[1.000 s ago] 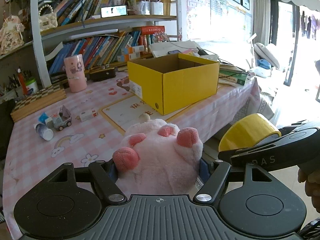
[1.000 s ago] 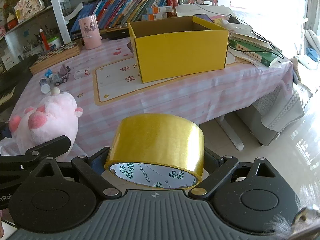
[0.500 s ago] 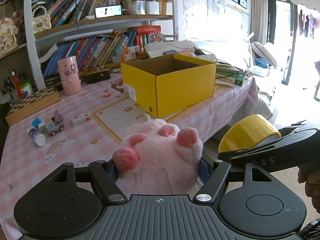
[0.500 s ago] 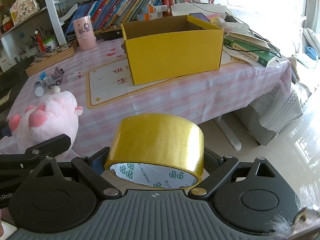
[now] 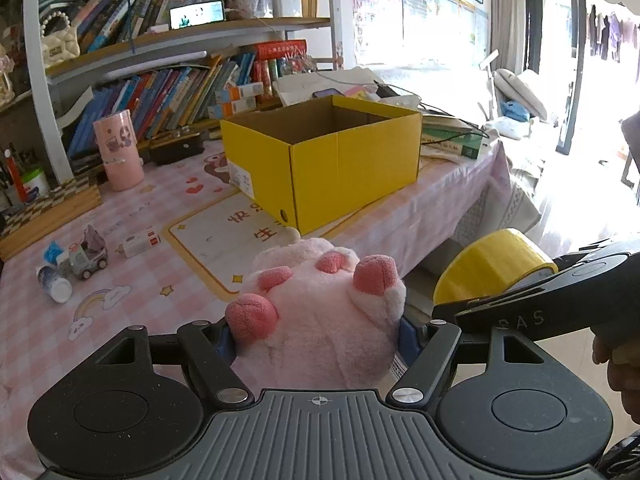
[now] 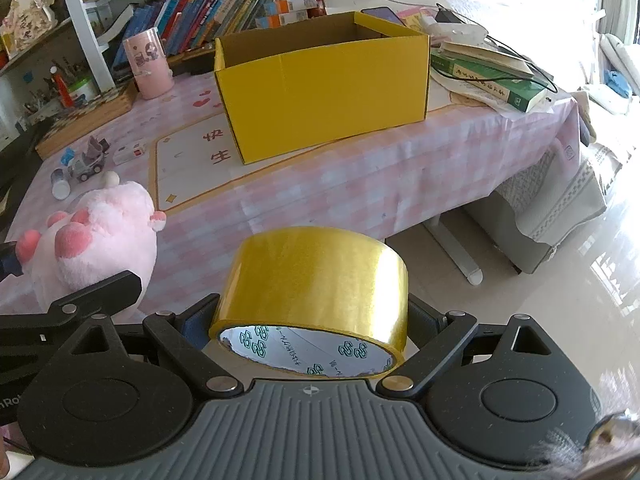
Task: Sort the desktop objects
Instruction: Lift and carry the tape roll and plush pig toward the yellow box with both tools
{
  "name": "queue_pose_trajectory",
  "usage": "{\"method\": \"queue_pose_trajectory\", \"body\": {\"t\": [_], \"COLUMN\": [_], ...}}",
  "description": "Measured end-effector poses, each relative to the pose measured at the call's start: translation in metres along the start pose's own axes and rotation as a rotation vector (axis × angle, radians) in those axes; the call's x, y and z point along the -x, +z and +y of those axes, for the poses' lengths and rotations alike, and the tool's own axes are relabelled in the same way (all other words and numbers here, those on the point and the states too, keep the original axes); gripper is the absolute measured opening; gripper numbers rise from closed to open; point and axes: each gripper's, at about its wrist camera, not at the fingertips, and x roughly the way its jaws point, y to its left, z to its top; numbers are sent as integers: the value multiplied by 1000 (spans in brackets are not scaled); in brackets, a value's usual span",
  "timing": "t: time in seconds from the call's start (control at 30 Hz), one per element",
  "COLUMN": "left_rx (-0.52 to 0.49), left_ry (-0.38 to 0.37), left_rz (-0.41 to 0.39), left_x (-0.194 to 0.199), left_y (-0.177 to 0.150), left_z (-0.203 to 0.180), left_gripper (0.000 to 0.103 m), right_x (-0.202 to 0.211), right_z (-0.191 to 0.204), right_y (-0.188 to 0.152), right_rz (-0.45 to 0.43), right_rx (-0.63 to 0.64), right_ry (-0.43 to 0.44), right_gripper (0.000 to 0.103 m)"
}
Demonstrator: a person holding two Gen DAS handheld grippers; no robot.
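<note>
Left tool (image 5: 316, 332) clamped on a pink plush toy (image 5: 320, 316); right tool (image 6: 312, 320) clamped on a yellow tape roll (image 6: 316, 284) — both held before the pink checked table (image 6: 360, 184), where an open yellow box (image 6: 324, 84) stands below bookshelves (image 5: 168, 80).

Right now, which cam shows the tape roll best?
Right wrist: the yellow tape roll sits centred between the right gripper's fingers, with its whole band and printed core visible. The left wrist view shows only part of it at the right, its lower part hidden behind that gripper.
</note>
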Motion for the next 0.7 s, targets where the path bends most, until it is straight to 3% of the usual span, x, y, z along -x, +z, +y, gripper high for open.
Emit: {"method": "queue_pose_trajectory", "body": {"t": [0.4,0.7], "left_rx": [5,0], "left_ry": [13,20], "left_rz": [2,-73], "left_x": [-19,-35], "left_y": [13,48], "left_z": [-2,-9], "left_gripper": [73,74], "right_x": [-20,-25], "right_z": [-14,-42], "right_y": [19,56], "right_rz": [27,-33], "right_rx": [-2,-28], "right_ry": [12,8], "right_gripper": [93,93]}}
